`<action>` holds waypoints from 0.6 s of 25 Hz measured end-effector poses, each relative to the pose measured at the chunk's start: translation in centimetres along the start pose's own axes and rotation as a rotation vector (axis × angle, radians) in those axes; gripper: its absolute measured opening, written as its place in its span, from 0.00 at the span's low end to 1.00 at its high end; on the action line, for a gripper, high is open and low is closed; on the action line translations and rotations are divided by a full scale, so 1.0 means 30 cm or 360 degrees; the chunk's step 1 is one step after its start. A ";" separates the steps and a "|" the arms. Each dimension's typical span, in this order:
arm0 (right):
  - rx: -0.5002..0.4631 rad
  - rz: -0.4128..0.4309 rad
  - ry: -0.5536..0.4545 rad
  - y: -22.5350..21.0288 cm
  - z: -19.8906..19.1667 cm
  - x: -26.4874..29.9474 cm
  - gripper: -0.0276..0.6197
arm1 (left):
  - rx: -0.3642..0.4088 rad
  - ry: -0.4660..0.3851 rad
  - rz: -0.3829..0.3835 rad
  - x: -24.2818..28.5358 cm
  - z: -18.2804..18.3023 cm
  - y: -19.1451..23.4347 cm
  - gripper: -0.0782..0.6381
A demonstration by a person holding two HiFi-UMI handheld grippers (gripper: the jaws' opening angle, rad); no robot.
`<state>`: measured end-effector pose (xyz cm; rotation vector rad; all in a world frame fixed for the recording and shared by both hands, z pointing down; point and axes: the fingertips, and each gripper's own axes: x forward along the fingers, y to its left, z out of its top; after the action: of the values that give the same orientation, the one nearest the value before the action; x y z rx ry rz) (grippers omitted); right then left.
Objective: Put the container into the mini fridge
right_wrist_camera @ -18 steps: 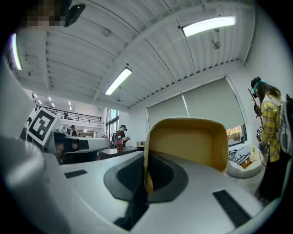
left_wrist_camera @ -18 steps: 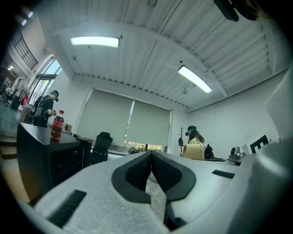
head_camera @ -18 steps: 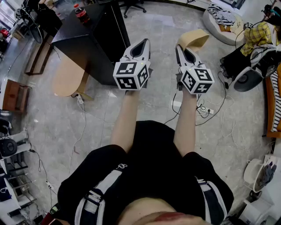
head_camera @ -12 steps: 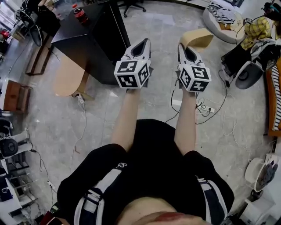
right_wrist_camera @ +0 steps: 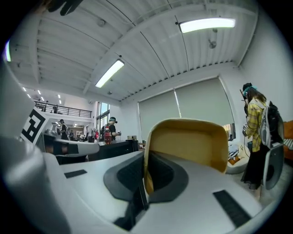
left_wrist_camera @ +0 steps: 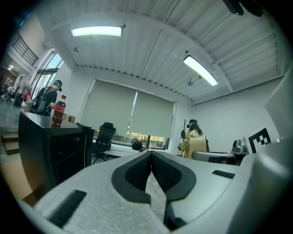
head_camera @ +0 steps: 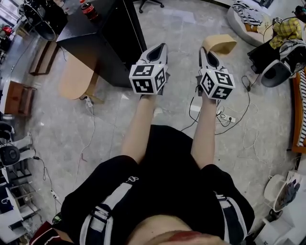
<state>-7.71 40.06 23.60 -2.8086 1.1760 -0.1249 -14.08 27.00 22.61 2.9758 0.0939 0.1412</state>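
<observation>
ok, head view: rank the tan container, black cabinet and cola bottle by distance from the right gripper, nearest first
1. tan container: clamped in the right gripper, at its tips.
2. black cabinet: off to the left, beyond the left gripper.
3. cola bottle: on the cabinet's top, at its far end.

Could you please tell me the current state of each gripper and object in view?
Tan shallow container: held in the air by one wall, nothing visible inside.
Right gripper: shut on the tan shallow container.
Left gripper: shut, empty.
Dark cola bottle with red label: upright on the black cabinet.
Black cabinet: no door seen open.
</observation>
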 end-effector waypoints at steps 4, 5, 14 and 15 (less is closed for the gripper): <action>-0.0016 -0.0017 0.0042 -0.024 -0.039 0.127 0.06 | -0.0022 0.0014 -0.0008 0.097 -0.029 0.084 0.12; -0.0019 -0.0019 0.0050 -0.031 -0.049 0.173 0.06 | -0.0034 0.0012 -0.0007 0.132 -0.033 0.118 0.12; -0.0032 -0.0033 0.0113 -0.205 -0.041 0.711 0.06 | -0.0144 0.0009 -0.0014 0.625 0.023 0.424 0.12; -0.0031 -0.0038 0.0120 -0.229 -0.035 0.777 0.06 | -0.0147 0.0011 -0.0015 0.688 0.038 0.461 0.12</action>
<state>13.32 28.17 26.37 -2.8591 1.1650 -0.2237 7.31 14.63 25.57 2.8825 0.0999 0.1507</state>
